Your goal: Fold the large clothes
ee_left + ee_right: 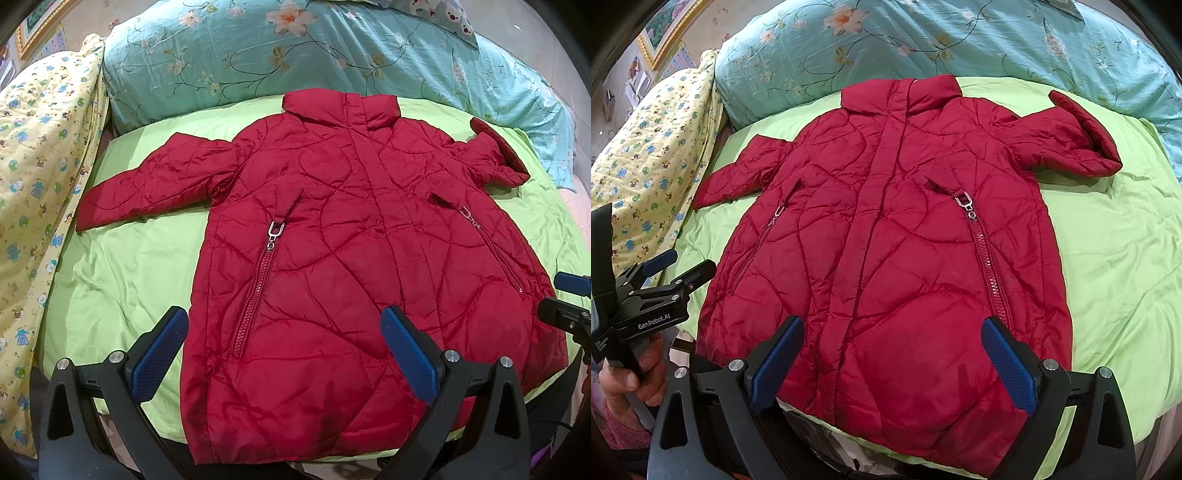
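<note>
Green-sheeted bed carries red quilted coat, front up, laid flat, collar twd floral pillow. L gripper and R gripper hover over hem, jaws wide apart, nothing gripped.

One red quilted coat with two sleeves and two zipped pockets lies on one green sheet, with one yellow printed quilt at nine o'clock, one teal floral quilt at twelve and two tongs at six.
</note>
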A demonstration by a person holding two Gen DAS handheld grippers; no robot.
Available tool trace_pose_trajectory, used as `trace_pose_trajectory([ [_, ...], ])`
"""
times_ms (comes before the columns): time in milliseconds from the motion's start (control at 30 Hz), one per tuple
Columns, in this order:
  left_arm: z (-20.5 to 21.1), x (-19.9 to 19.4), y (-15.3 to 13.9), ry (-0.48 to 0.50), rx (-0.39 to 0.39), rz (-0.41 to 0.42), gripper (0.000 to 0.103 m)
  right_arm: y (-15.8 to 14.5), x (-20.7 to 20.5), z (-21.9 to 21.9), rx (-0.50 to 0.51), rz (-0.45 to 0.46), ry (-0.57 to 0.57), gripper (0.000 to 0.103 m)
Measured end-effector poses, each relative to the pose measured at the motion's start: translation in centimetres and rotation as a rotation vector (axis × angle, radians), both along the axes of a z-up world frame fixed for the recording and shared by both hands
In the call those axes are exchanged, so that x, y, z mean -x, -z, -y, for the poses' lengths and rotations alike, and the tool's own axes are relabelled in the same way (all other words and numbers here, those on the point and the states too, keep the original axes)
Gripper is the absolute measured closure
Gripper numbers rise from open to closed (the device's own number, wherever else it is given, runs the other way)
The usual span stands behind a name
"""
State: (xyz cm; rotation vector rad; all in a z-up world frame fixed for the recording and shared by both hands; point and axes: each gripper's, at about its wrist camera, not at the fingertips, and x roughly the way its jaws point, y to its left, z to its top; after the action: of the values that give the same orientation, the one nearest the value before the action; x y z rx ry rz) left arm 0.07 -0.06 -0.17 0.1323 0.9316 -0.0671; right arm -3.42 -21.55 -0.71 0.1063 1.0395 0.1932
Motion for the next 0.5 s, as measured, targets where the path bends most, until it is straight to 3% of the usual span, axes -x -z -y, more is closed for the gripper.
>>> trace_pose_trajectory([
  [500,-0.05,-0.26,0.47,0.002,0.005,-0.007,0.0,-0.02,-0.18,-0.23,-0.002,-0.004,-0.005,0.006],
])
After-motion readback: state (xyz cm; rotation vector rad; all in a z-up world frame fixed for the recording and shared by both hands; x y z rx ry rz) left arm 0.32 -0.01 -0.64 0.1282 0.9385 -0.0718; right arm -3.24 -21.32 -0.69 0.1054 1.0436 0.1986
